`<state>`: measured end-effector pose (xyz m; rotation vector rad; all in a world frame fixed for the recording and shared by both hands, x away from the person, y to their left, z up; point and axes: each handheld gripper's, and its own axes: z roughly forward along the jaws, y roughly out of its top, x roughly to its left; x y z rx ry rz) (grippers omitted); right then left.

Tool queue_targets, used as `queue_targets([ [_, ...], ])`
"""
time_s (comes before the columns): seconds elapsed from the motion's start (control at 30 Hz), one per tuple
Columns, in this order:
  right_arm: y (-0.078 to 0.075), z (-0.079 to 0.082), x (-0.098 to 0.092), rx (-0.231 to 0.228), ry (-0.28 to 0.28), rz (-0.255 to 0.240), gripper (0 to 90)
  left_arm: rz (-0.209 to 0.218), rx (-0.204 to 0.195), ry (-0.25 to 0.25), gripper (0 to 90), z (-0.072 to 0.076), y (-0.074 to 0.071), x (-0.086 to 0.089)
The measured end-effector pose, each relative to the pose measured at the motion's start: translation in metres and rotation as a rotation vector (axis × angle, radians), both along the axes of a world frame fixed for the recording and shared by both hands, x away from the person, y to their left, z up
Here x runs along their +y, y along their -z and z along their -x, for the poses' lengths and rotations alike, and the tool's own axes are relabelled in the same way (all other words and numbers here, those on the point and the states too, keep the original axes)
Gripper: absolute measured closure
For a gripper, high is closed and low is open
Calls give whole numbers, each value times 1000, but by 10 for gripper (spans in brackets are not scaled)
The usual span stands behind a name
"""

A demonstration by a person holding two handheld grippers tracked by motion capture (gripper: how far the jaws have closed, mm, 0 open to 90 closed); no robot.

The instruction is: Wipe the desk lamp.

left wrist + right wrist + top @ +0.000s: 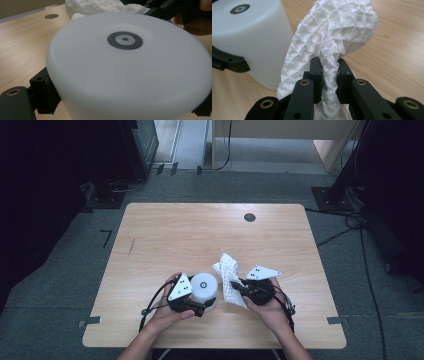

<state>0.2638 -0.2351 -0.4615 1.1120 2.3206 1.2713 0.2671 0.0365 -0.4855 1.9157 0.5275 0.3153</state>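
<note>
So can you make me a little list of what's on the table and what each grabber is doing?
table: light wood table with a small dark round cap near the far edge
left gripper: jaws either side of the white tub, holding it
white tub: upright, with a grey ring mark on top
right gripper: shut on the white quilted cloth
white quilted cloth: bunched, standing up beside the tub

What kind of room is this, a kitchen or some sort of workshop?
Probably a lab or test room, not a kitchen: a bare wooden table on grey carpet, loose cables across the floor, and black stand bases around it.
</note>
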Motion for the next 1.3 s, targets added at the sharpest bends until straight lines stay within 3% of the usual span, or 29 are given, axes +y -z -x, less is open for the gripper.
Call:
queue_targets([
  [0.1, 0, 0, 0, -1, -3, 1, 784, 25, 6, -21, 12, 5, -6, 6],
  [0.27, -1, -2, -4, -5, 9, -9, 784, 32, -4, -120, 0, 14, -7, 3],
  [0.37, -2, -2, -7, -8, 14, -17, 784, 17, -34, -170, 0, 19, -4, -3],
  [0.5, -2, -2, -10, -9, 22, -22, 784, 31, -16, -270, 0, 27, 2, -6],
  [0.6, -2, -3, -12, -9, 28, -26, 784, 7, -23, -323, 0, 39, 8, -11],
  [0.73, -1, -3, -11, -8, 29, -24, 784, 4, -4, -392, 0, 40, 6, -16],
  [0.77, -1, -3, -10, -4, 28, -24, 784, -14, -10, -412, 0, 41, 7, -18],
  [0.93, 0, -2, -6, -9, 21, -18, 784, -66, -53, -430, 33, 41, 10, -28],
  [1.0, -1, -2, -5, -6, 21, -16, 784, -56, -28, -447, 45, 40, 9, -31],
  [1.07, -1, -1, -3, -6, 17, -15, 784, -53, -31, -448, 71, 39, 9, -33],
  [1.2, -3, 0, -3, -16, 7, -22, 784, -47, -7, -367, 81, 28, 6, -26],
  [1.3, -9, 3, -5, -18, -6, -69, 784, -21, 5, -282, 83, 17, 4, -15],
])
